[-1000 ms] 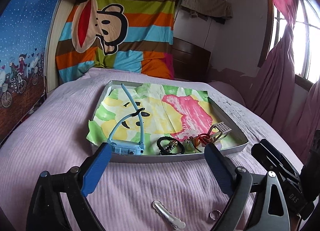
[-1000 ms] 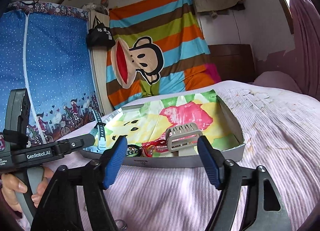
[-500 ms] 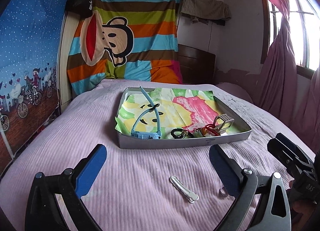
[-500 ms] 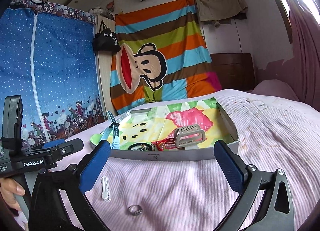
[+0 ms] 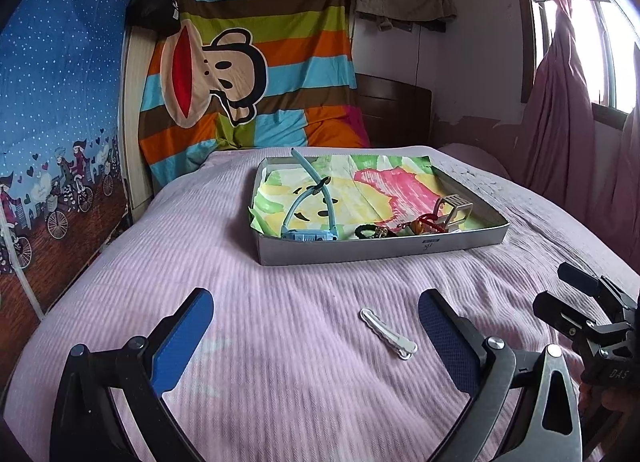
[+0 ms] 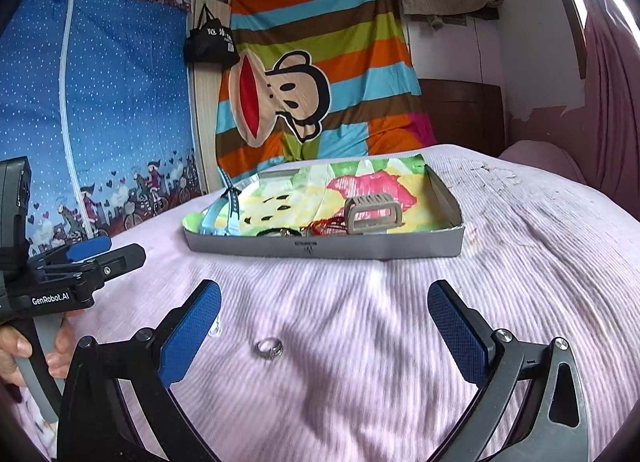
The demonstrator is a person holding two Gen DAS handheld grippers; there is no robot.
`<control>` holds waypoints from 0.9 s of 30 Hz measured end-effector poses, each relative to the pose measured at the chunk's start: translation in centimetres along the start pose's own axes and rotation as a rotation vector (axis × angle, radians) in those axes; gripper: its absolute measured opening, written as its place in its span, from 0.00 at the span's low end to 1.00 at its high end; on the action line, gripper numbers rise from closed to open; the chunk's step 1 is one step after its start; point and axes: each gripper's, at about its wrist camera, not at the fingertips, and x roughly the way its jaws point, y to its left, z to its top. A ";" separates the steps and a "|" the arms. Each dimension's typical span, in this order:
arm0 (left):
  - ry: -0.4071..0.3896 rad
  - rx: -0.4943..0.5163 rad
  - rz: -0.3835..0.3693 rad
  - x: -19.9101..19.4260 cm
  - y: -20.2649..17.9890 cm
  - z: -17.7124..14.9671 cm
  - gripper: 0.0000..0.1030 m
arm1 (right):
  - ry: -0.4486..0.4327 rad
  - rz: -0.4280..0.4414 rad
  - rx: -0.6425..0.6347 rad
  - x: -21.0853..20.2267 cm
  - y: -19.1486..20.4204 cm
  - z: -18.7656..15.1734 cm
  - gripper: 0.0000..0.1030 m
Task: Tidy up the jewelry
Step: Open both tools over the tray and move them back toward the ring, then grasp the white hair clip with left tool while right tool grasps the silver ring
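Observation:
A shallow grey tray (image 5: 384,255) lined with a bright picture sits in the middle of the pink bed. In it lie a light-blue watch (image 5: 308,234), a black bracelet (image 5: 370,231), a red cord piece (image 5: 426,221) and a grey claw clip (image 5: 454,206). A white hair clip (image 5: 388,328) lies on the cover just inside my left gripper's right finger. My left gripper (image 5: 316,310) is open and holds nothing. A silver ring (image 6: 270,347) rests on the cover between the open, empty jaws of my right gripper (image 6: 324,298), short of the tray (image 6: 328,248).
A striped cartoon sheet (image 5: 256,74) hangs behind the bed beside a blue patterned wardrobe cover (image 5: 60,110). Pink curtains (image 5: 560,122) and a window are on the right. A hand (image 6: 16,346) holds the left gripper (image 6: 84,258) at the left edge.
Both grippers have drawn back from the tray, which now looks smaller and farther. Their jaws spread wider. The white clip and the ring have come fully into view on the cover.

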 end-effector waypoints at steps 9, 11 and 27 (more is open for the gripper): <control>0.057 -0.017 -0.015 0.4 0.4 -0.4 1.00 | 0.064 0.004 -0.032 0.7 0.5 -0.7 0.99; 0.081 -0.017 -0.021 0.7 0.4 -0.5 1.00 | 0.071 0.006 -0.024 0.8 0.5 -0.8 0.99; 0.168 0.003 -0.078 2.0 0.0 -1.2 0.90 | 0.122 0.000 -0.024 1.8 0.8 -1.5 0.96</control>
